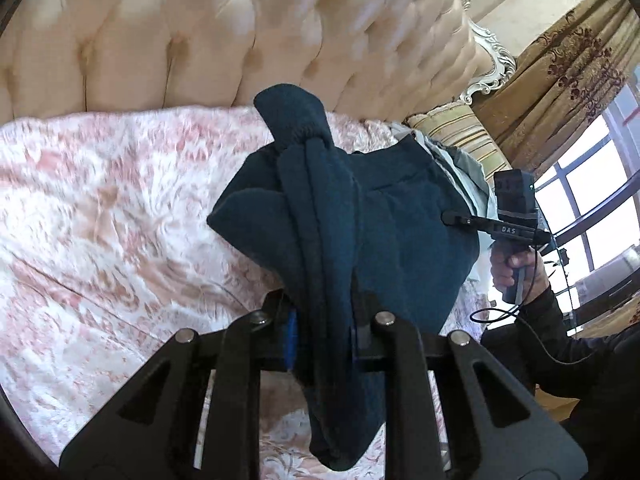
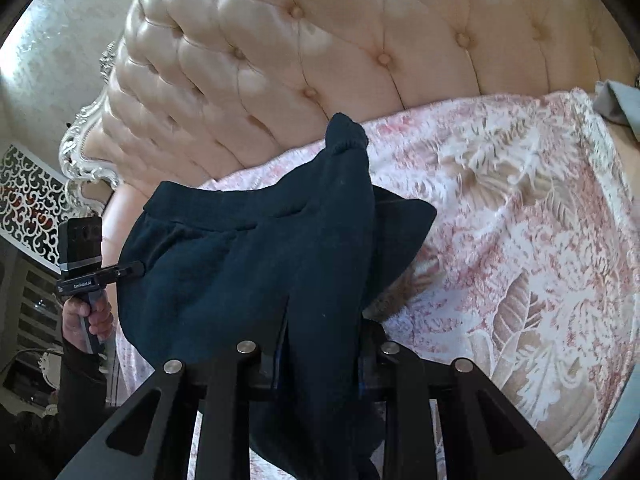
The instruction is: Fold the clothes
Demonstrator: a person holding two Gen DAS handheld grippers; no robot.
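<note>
A dark blue knit garment (image 1: 400, 240) with a waistband and a ribbed cuff hangs bunched above the bed, stretched between both grippers. In the left wrist view my left gripper (image 1: 320, 320) is shut on a thick fold of it. My right gripper (image 1: 450, 218) bites the garment's far right edge, with a hand (image 1: 516, 268) on its handle. The right wrist view shows the same garment (image 2: 240, 272) with my right gripper (image 2: 324, 344) shut on a fold. There my left gripper (image 2: 138, 269) pinches the left edge, held by a hand (image 2: 88, 316).
A pink and white floral bedspread (image 1: 100, 220) covers the bed below. A tufted cream headboard (image 1: 200, 40) rises behind it. Grey clothing (image 1: 460, 160) and a striped pillow (image 1: 452, 128) lie at the bed's head. A patterned curtain (image 1: 568, 80) and a window (image 1: 592, 184) stand right.
</note>
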